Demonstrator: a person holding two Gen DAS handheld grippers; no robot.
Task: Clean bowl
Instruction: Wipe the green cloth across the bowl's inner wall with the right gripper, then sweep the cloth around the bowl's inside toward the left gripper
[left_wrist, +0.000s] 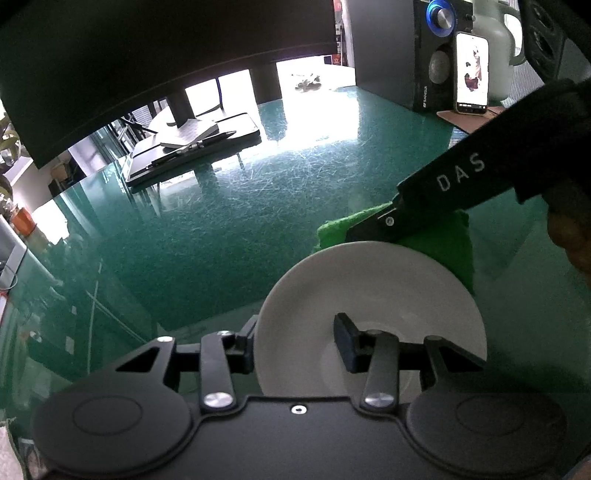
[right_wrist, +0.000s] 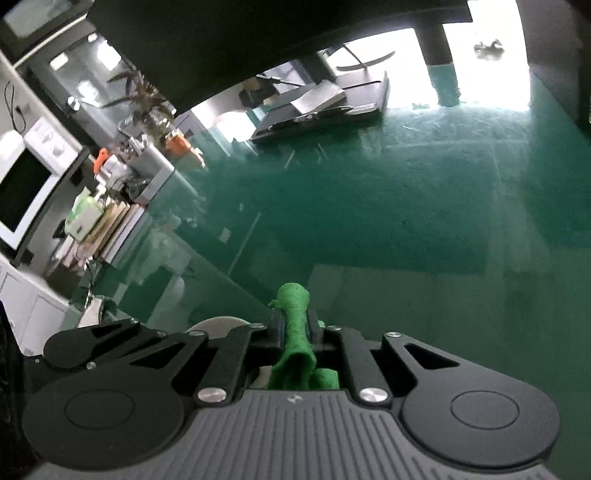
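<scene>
A white bowl (left_wrist: 369, 291) stands on the green glass table right in front of my left gripper (left_wrist: 295, 339). The left jaws straddle the bowl's near-left rim, one finger outside and one inside, and look closed on it. My right gripper (right_wrist: 295, 325) is shut on a green cloth (right_wrist: 293, 332), which bunches up between its fingers. In the left wrist view the right gripper (left_wrist: 373, 225) reaches in from the right just behind the bowl, with the green cloth (left_wrist: 436, 236) hanging under it. A sliver of the bowl (right_wrist: 218, 325) shows behind the right gripper's left linkage.
A tablet with a notebook and pens (left_wrist: 195, 144) lies at the back under a dark monitor (left_wrist: 147, 55). A speaker (left_wrist: 436, 48), a phone (left_wrist: 472, 70) and a jug (left_wrist: 498, 44) stand at the back right. A microwave (right_wrist: 22, 192) and clutter lie beyond the table's left edge.
</scene>
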